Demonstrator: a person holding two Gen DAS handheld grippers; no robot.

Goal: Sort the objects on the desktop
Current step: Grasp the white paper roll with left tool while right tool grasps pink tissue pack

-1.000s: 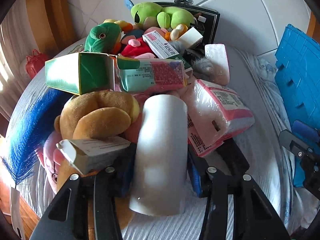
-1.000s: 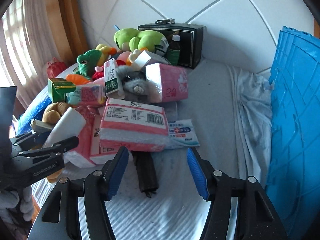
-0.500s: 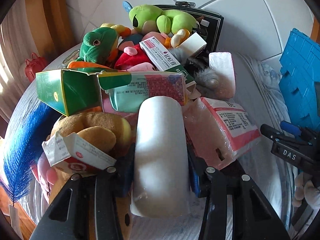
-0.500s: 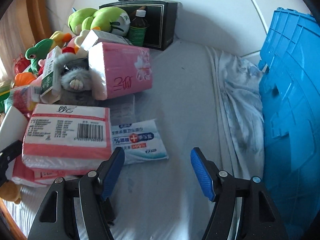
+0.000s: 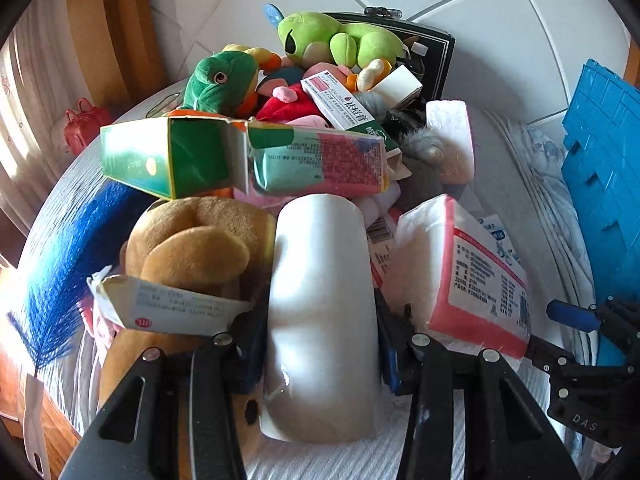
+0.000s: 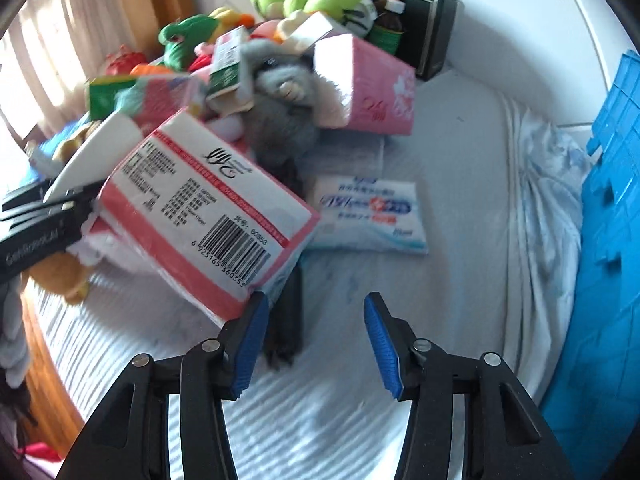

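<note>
The left claw (image 5: 320,344) is clenched on a white bottle (image 5: 320,300), which lies in the pile with a brown plush toy (image 5: 192,244) at its 9 o'clock and a pink tissue pack (image 5: 472,276) at its 3 o'clock. The right claw (image 6: 316,344) is released, holding nothing above the bed sheet (image 6: 460,272), with the tissue pack at its 10 o'clock and a blue crate (image 6: 608,240) at 3 o'clock.

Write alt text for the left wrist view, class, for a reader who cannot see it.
The left gripper is shut on a white bottle lying at the near edge of a heap: a brown plush, green box, tissue pack and green frog. A blue crate stands at right.
</note>
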